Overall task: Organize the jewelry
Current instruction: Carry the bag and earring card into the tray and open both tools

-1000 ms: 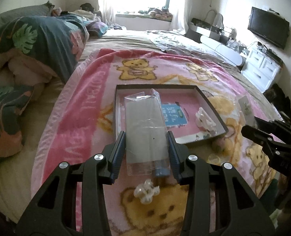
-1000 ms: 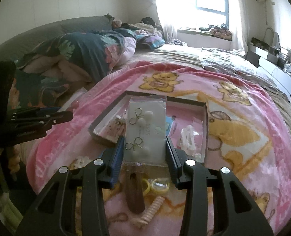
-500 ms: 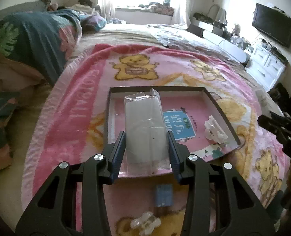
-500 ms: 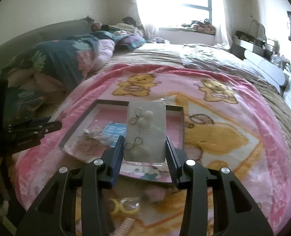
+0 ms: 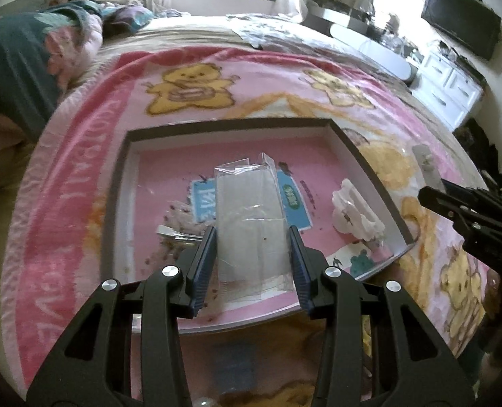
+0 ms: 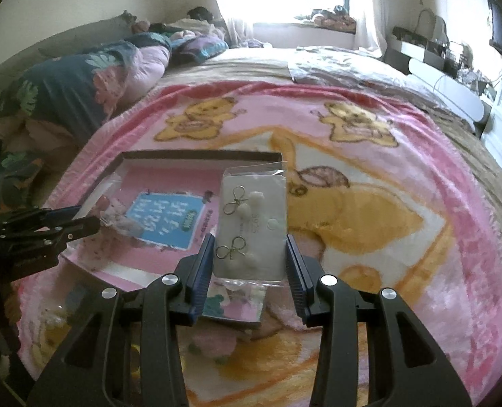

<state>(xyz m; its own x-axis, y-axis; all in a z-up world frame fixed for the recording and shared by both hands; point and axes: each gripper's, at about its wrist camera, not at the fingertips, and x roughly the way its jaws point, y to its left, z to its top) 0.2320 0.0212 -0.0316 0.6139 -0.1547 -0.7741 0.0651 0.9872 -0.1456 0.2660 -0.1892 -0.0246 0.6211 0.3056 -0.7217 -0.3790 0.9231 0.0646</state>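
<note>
My left gripper (image 5: 252, 254) is shut on a clear plastic packet (image 5: 249, 224) and holds it over the shallow dark-rimmed tray (image 5: 228, 123). The tray has a pink floor with a blue card (image 5: 293, 203), a white hair claw (image 5: 356, 213) and a small clip (image 5: 176, 232). My right gripper (image 6: 251, 257) is shut on a bagged white earring card (image 6: 252, 232) with two wire bow earrings, held above the tray's (image 6: 200, 155) right corner. Each gripper shows at the edge of the other's view.
The tray lies on a pink bear-print blanket (image 6: 369, 203) on a bed. Loose small items lie on the blanket near the tray's near edge (image 5: 232, 366). A heap of bedding (image 6: 81, 95) is at the far left. A white cabinet (image 5: 450, 91) stands right.
Both grippers have moved forward with their packets. The left one went from short of the tray to over it; the right one swung toward the tray's right corner.
</note>
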